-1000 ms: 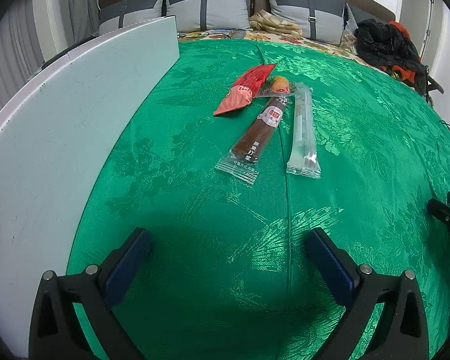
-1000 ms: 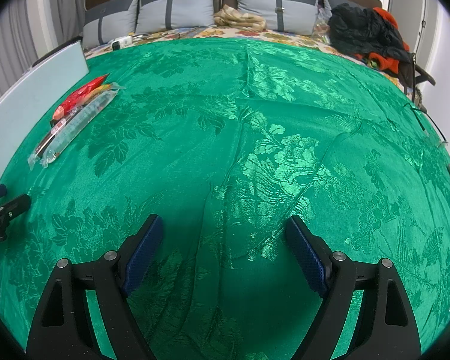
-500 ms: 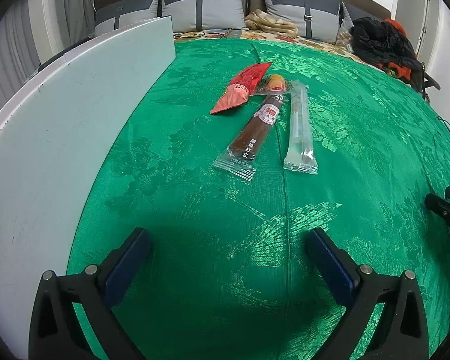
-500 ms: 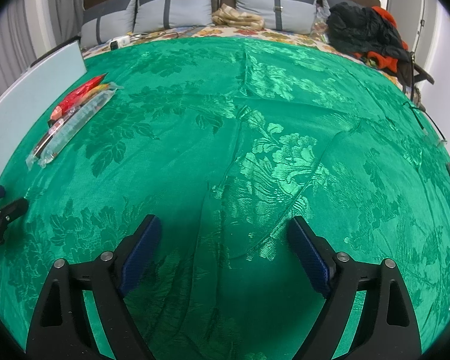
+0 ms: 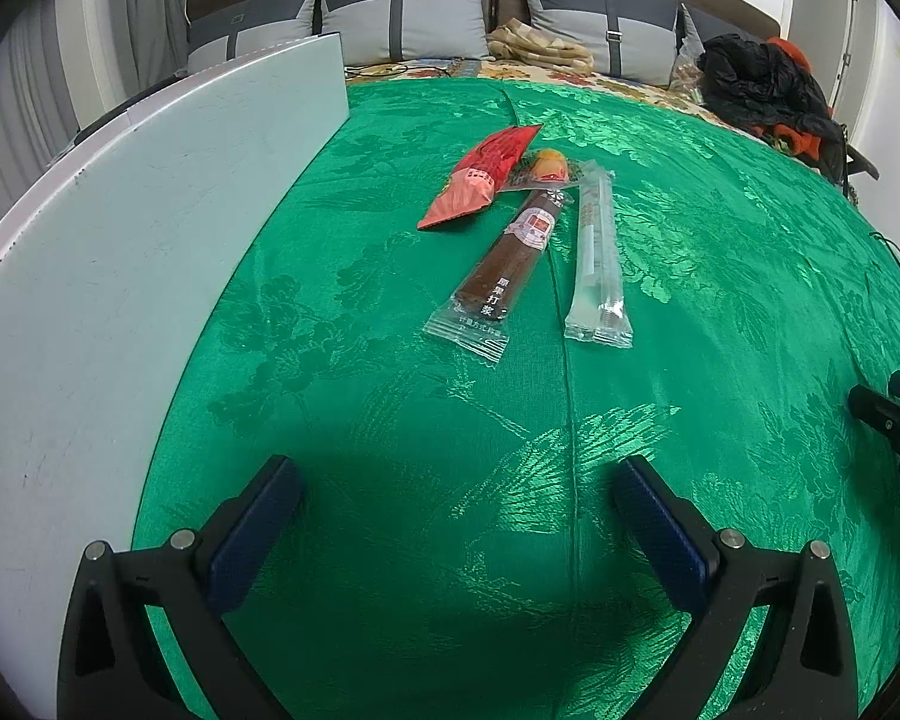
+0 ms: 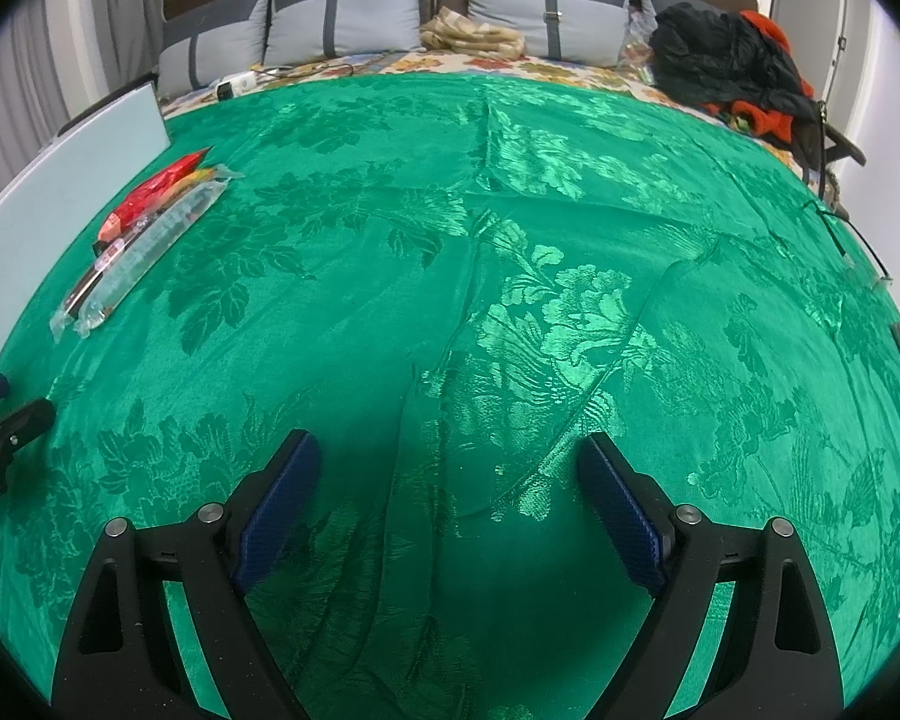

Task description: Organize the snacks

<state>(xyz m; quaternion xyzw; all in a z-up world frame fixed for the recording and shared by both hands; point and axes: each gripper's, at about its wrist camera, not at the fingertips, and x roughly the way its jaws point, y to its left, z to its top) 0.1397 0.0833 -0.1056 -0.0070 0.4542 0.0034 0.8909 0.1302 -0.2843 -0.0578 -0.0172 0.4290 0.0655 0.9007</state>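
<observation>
Bedroom setup, shiny green cloth (image 5: 390, 420) with a woven flower pattern spread over the bed, grey pillows (image 5: 402, 21) along the headboard and a pale flat board (image 5: 120, 252) standing along the left edge. The snacks sit in a little cluster ahead of the left gripper (image 5: 456, 510), a bit past its tips and slightly right of centre: a long brown bar (image 5: 504, 270) in a clear crinkly wrapper, a clear tube pack (image 5: 594, 258) just beside it on the right, a flat red packet (image 5: 480, 180) at the far left of the bunch, and a small orange snack (image 5: 549, 165) tucked between the red packet and the tube's far end. The left gripper is spread wide with nothing in it, blue textured pads (image 5: 258, 528) over bare cloth. The right gripper (image 6: 444, 504) is also wide apart and empty, well off to the right of the snacks, which show up far to its left (image 6: 144, 240) near the board
</observation>
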